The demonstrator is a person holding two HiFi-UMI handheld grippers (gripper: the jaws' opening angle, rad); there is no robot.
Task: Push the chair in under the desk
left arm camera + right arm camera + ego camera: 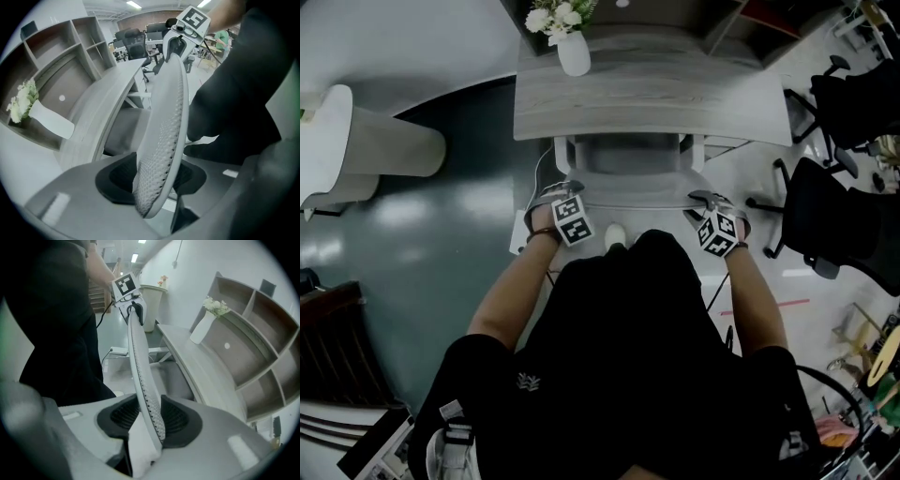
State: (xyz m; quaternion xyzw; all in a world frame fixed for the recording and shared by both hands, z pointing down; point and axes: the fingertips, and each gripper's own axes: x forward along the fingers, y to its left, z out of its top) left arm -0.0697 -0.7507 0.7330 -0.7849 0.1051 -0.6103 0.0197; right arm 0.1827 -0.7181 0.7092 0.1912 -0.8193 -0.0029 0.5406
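The chair (630, 155) has its seat tucked under the table (647, 98), so the push looks all but done (only letting go remains). The left gripper (555, 194) jaws stand open around the backrest (164, 131); the right gripper (714, 201) jaws seem closed on it.

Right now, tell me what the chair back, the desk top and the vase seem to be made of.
Chair back: light grey plastic or moulded mesh, matte; rows of small holes.
Desk top: grey wood-look laminate, probably, matte; streaky grain.
Vase: white ceramic or plastic, smooth; the look leaves it open.
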